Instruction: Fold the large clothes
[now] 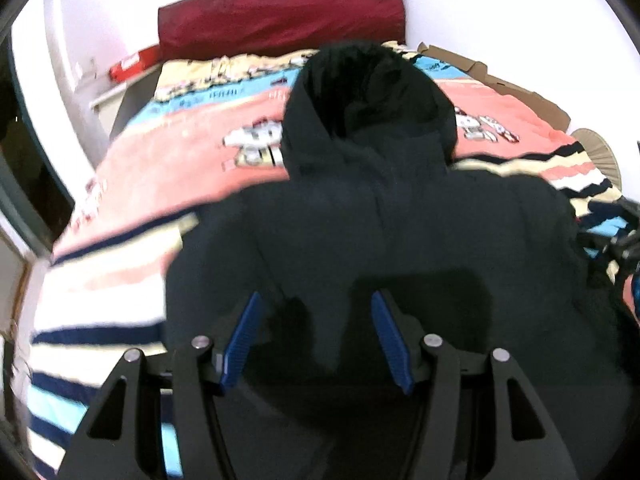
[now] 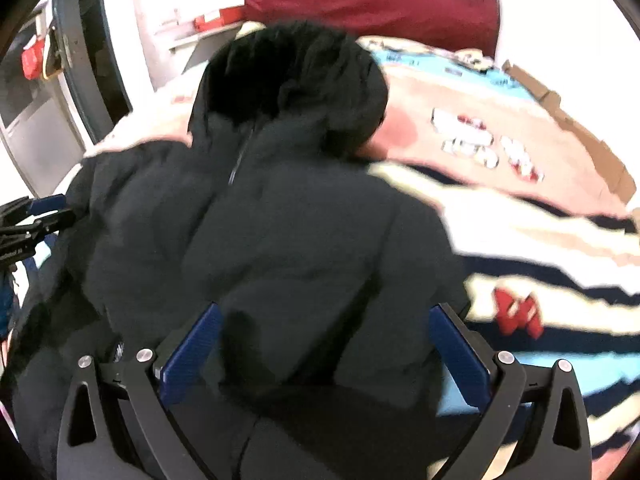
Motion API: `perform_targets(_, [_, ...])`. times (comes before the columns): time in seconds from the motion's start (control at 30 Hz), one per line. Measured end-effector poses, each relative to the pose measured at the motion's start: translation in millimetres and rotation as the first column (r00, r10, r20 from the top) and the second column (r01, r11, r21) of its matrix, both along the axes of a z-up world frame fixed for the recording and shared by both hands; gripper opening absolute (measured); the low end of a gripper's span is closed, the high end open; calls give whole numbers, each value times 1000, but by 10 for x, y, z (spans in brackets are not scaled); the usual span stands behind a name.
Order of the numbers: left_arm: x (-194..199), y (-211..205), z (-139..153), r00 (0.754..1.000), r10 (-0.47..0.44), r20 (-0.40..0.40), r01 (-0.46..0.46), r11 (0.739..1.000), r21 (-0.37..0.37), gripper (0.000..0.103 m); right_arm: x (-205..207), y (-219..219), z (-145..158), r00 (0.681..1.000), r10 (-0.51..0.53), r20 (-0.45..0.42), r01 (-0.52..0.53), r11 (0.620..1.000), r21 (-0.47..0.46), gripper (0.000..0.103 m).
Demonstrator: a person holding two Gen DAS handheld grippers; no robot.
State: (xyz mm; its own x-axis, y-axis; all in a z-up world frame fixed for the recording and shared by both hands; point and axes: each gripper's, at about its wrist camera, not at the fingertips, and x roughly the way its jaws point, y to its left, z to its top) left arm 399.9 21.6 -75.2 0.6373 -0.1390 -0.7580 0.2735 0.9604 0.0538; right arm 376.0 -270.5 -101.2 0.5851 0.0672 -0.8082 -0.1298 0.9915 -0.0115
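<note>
Right now I have both tongs released, left tongs and right tongs hovering over the black hooded jacket spread on the bed. Next, I'd grasp an edge to fold.

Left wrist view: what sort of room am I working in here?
Most likely a bedroom: a bed with a dark red padded headboard and a striped cartoon-print bedspread, with the black hooded jacket spread on it.
</note>
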Motion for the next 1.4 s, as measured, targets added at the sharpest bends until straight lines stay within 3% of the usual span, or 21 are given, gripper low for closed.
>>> perform_targets(0.1, [458,-35,272,1000,-25,19,25,1000,10,56,302,-145,253,999,3,53,-3,1000,3,102])
perform_targets(0.23, [1225,-194,505,998,-55,36,55,998,-8,57,1016,-334,533,992,-5,129,3,1000,20,102])
perform_targets(0.37, [1957,-476,476,997,-66,33,67,998,-18,58,1803,-420,571,988,-20,151,10,998,65,102])
perform_targets(0.53, [2712,-700,145,999,-47,4,47,996,-70,58,2701,-304,257,989,-9,145,5,1000,31,102])
perform_targets(0.8, [3152,-779,-266,1000,8,-6,-8,997,-80,55,3381,-73,-350,994,-22,110,18,999,45,98])
perform_targets(0.83, [3154,-774,-278,1000,14,-1,-14,997,-75,43,3410,-50,-380,994,-21,104,17,999,45,79])
perform_targets(0.87, [3148,-772,-285,1000,14,0,-14,997,-73,34,3444,-18,-412,996,-13,85,9,999,45,46])
perform_targets(0.9, [3147,-765,-283,1000,12,-8,-12,997,-76,23,3451,5,-443,998,1,57,-4,999,50,33])
perform_targets(0.93, [3131,-746,-264,1000,17,-10,-18,997,-79,19,3427,36,-441,999,15,51,-17,999,40,19])
perform_targets(1.17, [2690,-685,107,998,-52,27,55,992,-110,12,2828,34,68,984,161,74,-163,986,19,11])
perform_targets(1.4, [1605,-415,605,991,-101,87,114,982,-152,11,1716,124,577,952,271,140,-279,959,44,10])
